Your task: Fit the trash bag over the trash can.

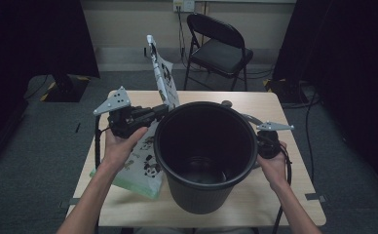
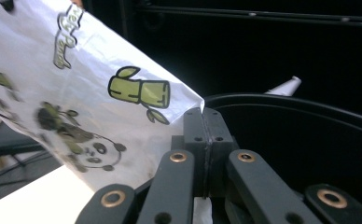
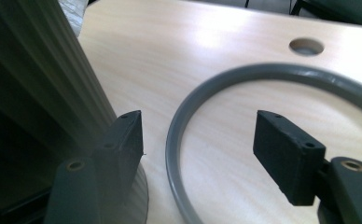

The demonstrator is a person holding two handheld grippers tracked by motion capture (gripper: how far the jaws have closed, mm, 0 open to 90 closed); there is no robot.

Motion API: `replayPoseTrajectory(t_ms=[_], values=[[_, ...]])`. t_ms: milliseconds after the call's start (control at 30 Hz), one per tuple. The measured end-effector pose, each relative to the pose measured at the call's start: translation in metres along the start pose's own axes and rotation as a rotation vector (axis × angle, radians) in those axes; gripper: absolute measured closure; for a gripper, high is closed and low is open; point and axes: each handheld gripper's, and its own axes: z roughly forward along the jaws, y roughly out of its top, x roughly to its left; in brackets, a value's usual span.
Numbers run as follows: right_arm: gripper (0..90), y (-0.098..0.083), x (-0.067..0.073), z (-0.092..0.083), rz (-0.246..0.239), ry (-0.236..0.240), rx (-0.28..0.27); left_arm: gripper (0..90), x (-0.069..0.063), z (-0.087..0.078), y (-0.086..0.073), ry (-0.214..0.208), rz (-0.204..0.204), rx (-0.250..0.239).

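Two grippers: one bag-lining job, bin mid-desk.
Bin: black waste bin point(image 1: 205, 156) stands upright near the desk's point(image 1: 294, 204) front edge, mouth up, so a liner can drop in.
Left gripper: left gripper point(image 2: 202, 122) has its jaws pressed together on an edge of the panda-print bag point(image 2: 76, 98), right at the bin's left rim; pinch keeps the thin plastic from slipping.
Bag: lower part lies on the desk's left side, upper part stands up past the rim toward the far edge.
Right gripper: right gripper point(image 3: 198, 140) gapes wide, nothing between the jaws, beside the bin's right wall, likely to steady it.
Ring: grey ring point(image 3: 244, 77) lies flat on the desk behind the bin's right side, likely the liner clamp.
Hole: cable hole point(image 3: 306, 45) near the far edge.
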Motion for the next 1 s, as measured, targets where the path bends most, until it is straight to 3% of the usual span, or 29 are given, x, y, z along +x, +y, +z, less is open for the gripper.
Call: replayPoseTrajectory(t_ms=[67, 333, 400, 533, 733, 767, 800, 867, 967, 1000], values=[[32.6, 0.012, 0.0, -0.006, -0.013, -0.015, -0.01, 90.0, -0.008, 0.002, 0.002, -0.026, 0.018, 0.005], [32.6, 0.033, -0.003, -0.013, -0.039, -0.057, -0.015, 90.0, -0.023, 0.001, 0.005, -0.05, 0.051, 0.021], [32.5, 0.043, -0.007, -0.017, -0.043, -0.08, -0.022, 90.0, -0.028, -0.004, 0.008, -0.082, 0.055, -0.003], [32.5, 0.056, -0.006, -0.024, -0.046, -0.087, -0.053, 90.0, -0.031, -0.008, 0.014, -0.067, 0.078, -0.009], [32.6, 0.07, 0.0, -0.03, -0.059, -0.08, -0.088, 90.0, -0.029, -0.02, 0.031, -0.061, 0.084, -0.09], [32.6, 0.073, 0.001, -0.03, -0.061, -0.08, -0.092, 90.0, -0.032, -0.021, 0.032, -0.076, 0.09, -0.094], [32.6, 0.077, 0.003, -0.032, -0.065, -0.08, -0.099, 90.0, -0.04, -0.02, 0.035, -0.103, 0.123, -0.088], [32.6, 0.079, 0.003, -0.033, -0.067, -0.081, -0.102, 90.0, -0.044, -0.019, 0.035, -0.122, 0.136, -0.083], [32.6, 0.086, 0.005, -0.038, -0.069, -0.084, -0.123, 90.0, -0.056, -0.014, 0.032, -0.191, 0.176, -0.042], [32.6, 0.09, 0.006, -0.042, -0.071, -0.08, -0.14, 90.0, -0.063, -0.01, 0.029, -0.235, 0.195, -0.009]])
